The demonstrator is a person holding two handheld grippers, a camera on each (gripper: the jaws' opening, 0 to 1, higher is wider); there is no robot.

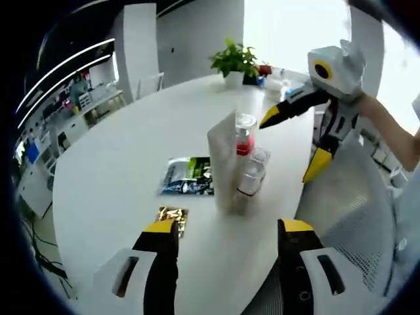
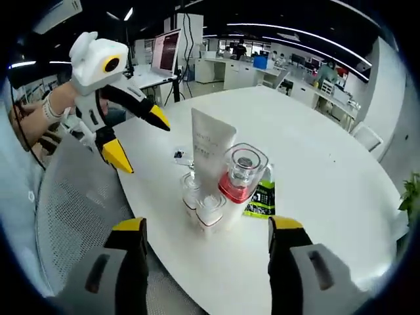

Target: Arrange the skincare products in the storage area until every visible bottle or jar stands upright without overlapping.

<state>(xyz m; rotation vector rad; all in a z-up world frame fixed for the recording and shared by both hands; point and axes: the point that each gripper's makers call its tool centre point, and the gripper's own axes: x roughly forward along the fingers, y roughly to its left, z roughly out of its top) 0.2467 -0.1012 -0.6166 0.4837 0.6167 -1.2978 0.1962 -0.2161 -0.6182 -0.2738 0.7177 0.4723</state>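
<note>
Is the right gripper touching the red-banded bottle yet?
Apart. In the left gripper view the right gripper hangs open beside the bottle, white table showing between its upper finger and the cap.

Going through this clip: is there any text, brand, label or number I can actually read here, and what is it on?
None is readable.
White tube: faint grey print, too blurred to read.
Green and black sachet: printed artwork, lettering too small.
Gold sachet: glare, nothing legible.
Clear jar with red band: no visible label.
</note>
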